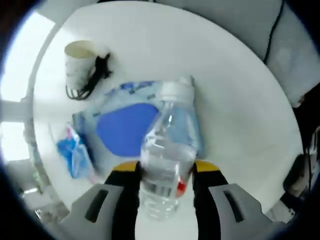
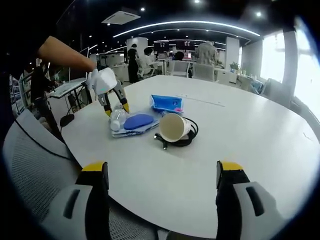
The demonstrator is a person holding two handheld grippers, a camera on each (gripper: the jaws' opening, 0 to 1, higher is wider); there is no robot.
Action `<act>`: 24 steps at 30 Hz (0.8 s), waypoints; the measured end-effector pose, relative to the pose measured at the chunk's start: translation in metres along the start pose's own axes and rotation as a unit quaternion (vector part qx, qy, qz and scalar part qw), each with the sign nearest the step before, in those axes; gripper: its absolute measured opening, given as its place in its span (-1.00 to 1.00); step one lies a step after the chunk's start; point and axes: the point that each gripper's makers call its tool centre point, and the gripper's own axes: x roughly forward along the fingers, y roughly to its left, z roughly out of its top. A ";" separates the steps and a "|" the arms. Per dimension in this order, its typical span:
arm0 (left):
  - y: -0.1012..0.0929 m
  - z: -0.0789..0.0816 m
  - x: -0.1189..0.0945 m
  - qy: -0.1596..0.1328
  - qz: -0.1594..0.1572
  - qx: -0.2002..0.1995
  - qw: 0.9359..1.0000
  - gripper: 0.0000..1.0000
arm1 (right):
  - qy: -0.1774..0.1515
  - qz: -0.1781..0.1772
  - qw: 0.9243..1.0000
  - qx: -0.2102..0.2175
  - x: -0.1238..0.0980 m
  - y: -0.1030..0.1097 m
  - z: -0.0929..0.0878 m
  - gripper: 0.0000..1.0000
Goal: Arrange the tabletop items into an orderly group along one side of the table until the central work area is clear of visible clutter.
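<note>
The clear water bottle (image 1: 165, 165) sits between the left tongs (image 1: 164, 180), whose jaws are closed against its lower body; in the right gripper view the same bottle (image 2: 116, 117) hangs tilted just over the near-left part of the white round worktop (image 2: 240, 145), above or touching the blue-and-clear pouch (image 2: 136, 122).

The bottle is smooth and appears to be partly filled, so the likeliest trouble is a slip or a swing in the grip: it is held low, the cap end (image 1: 176, 91) leans away from the jaws, and a quick turn could let it rotate out and drop onto the pouch (image 1: 125, 127).

Just beyond lie a smaller blue packet (image 1: 74, 150) and a paper cup (image 1: 80, 62) with a black cable (image 1: 97, 75) coiled against it. The cup (image 2: 172, 127) lies on its side with its mouth open (easy to roll), so a sweeping bottle or a dragged cable (image 2: 182, 140) could send it across the middle of the worktop.

The right tongs (image 2: 162, 182) stand wide apart and hold nothing, near the edge, well apart from the cluster.
</note>
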 end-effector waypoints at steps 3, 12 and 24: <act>0.000 0.000 -0.001 -0.002 0.005 0.000 1.000 -0.26 | -0.001 0.000 1.000 0.001 0.000 0.000 0.000 0.76; -0.002 0.001 -0.007 -0.004 0.007 -0.027 1.000 -0.29 | -0.005 0.002 1.000 -0.001 0.000 0.001 0.002 0.77; -0.006 0.002 -0.023 -0.019 0.013 -0.073 0.997 -0.32 | -0.012 0.003 1.000 0.002 0.000 0.002 0.004 0.78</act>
